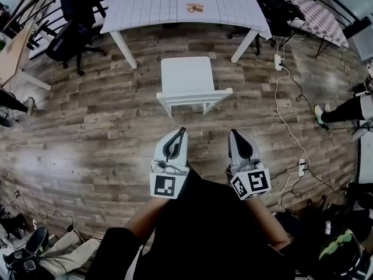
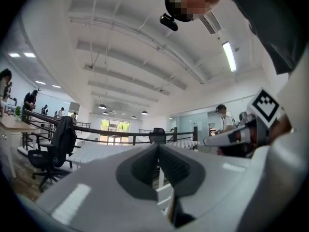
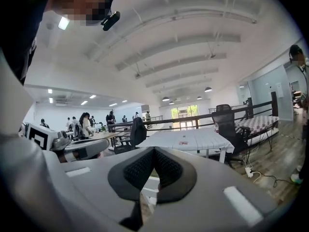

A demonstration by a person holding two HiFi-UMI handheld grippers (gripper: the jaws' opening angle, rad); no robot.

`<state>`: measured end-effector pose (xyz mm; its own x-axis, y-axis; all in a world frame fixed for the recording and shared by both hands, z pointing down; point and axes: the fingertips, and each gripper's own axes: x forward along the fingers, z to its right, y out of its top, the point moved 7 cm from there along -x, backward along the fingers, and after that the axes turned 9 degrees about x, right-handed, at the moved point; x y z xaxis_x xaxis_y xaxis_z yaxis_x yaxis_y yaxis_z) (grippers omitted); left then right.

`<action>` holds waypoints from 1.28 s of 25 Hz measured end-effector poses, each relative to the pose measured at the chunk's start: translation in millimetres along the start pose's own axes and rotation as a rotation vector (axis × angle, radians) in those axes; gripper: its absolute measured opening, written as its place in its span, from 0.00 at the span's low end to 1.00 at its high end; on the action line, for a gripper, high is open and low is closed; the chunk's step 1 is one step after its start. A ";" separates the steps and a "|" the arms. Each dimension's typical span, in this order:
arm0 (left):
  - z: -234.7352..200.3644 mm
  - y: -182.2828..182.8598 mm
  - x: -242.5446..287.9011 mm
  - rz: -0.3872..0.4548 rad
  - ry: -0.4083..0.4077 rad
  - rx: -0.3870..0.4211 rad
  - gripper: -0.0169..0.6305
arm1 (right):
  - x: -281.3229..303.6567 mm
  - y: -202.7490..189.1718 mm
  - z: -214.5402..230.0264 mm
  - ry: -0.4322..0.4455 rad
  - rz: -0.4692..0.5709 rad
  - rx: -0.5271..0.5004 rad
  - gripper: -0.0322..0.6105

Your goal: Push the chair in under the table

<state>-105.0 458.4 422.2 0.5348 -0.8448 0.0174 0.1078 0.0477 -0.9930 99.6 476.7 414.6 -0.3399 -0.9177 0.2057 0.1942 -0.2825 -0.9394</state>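
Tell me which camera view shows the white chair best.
The head view. It shows the whole white chair from above, seat and backrest, standing clear of the table. The left gripper view and the right gripper view each show only a small white part of it past the shut jaws.

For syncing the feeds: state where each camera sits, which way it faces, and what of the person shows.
Head view: on the head, looking steeply down at the white chair and table; both arms, left gripper and right gripper show.
Left gripper view: on the left gripper, facing level along its shut jaws toward the table; right gripper shows at right.
Right gripper view: on the right gripper, facing along its shut jaws toward the table; left gripper shows at left.
Shared: all three show the table.
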 end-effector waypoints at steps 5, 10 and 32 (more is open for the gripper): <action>-52.7 -18.1 41.3 -0.036 -0.021 -0.036 0.04 | 80.9 18.5 2.0 -0.024 -0.006 -0.012 0.05; -104.1 -32.7 74.0 -0.082 -0.019 -0.081 0.04 | 127.8 28.1 14.9 -0.072 0.005 0.065 0.05; -95.7 -102.8 157.4 -0.332 -0.071 -0.003 0.04 | 212.0 -7.9 89.8 0.094 -0.216 -0.004 0.05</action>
<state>-112.1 269.5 515.8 0.5283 -0.7747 0.3475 0.2832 -0.2251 -0.9323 108.6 259.3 490.2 -0.4574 -0.8060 0.3756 0.1042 -0.4681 -0.8775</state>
